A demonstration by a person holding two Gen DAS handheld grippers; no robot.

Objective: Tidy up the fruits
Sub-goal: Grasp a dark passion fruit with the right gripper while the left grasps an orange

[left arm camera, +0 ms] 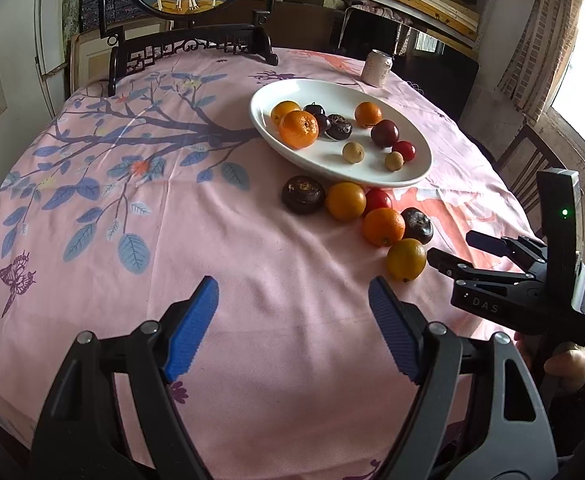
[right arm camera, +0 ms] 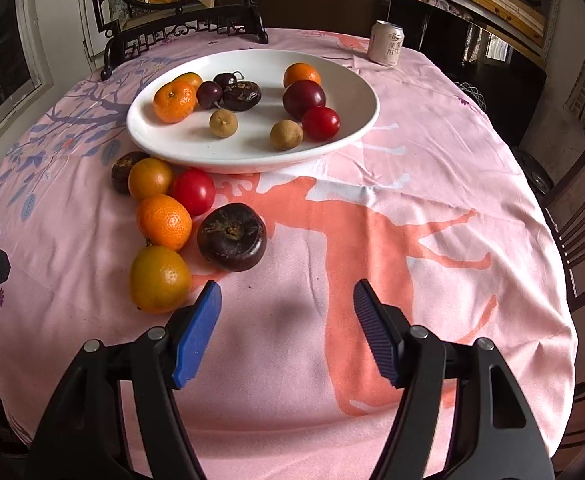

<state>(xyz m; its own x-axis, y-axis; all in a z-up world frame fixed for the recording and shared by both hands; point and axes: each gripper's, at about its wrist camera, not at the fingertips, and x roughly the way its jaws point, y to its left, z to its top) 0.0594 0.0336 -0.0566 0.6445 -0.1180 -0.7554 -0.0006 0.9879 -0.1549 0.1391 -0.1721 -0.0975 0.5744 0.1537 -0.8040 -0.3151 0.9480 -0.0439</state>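
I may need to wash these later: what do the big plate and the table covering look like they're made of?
The plate looks like glazed white ceramic: smooth and faintly glossy. The table covering looks like matte printed woven cotton: soft creases and a flat pink pattern.

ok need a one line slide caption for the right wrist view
Open right gripper hovers over the pink tablecloth beside six loose fruits, facing a white plate already holding nine.

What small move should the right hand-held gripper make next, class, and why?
Probably ease the right hand-held gripper forward and slightly left toward the nearest orange. Its jaws are open and empty, that orange lies on the cloth just beside its left finger, and several fruits remain outside the white plate.
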